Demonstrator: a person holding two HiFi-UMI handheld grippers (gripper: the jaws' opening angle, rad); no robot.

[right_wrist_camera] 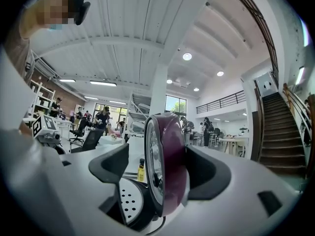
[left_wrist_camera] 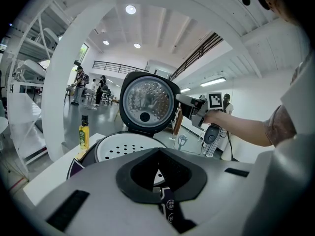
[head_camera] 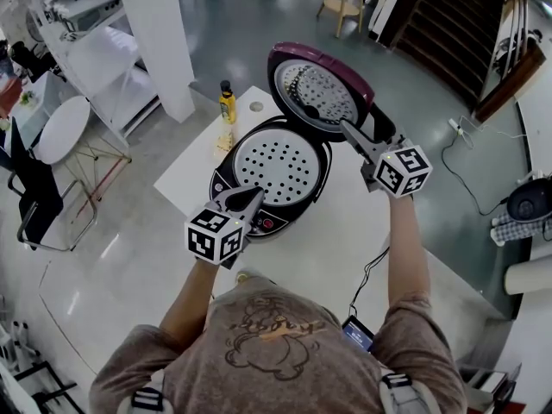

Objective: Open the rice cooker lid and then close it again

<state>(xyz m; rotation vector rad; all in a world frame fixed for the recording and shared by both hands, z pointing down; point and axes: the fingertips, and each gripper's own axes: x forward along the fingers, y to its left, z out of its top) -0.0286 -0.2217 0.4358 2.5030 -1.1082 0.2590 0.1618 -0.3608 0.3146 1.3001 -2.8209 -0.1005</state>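
The rice cooker (head_camera: 274, 172) stands open on the white table (head_camera: 345, 244), showing its white perforated inner plate. Its maroon lid (head_camera: 321, 89) is tipped up at the back, seen face-on in the left gripper view (left_wrist_camera: 146, 102) and edge-on in the right gripper view (right_wrist_camera: 170, 156). My right gripper (head_camera: 355, 132) reaches the lid's right edge. Its jaws stand wide to either side of the lid (right_wrist_camera: 160, 167), and the left pad is clear of it. My left gripper (head_camera: 250, 198) is shut on nothing, with its tips (left_wrist_camera: 157, 151) over the cooker's front control panel.
A yellow oil bottle (head_camera: 227, 102) stands on the table's far left corner behind the cooker. A black cable and a phone (head_camera: 358, 333) lie near the table's front edge. A white pillar (head_camera: 159, 33), shelving and a black chair (head_camera: 34, 188) stand to the left.
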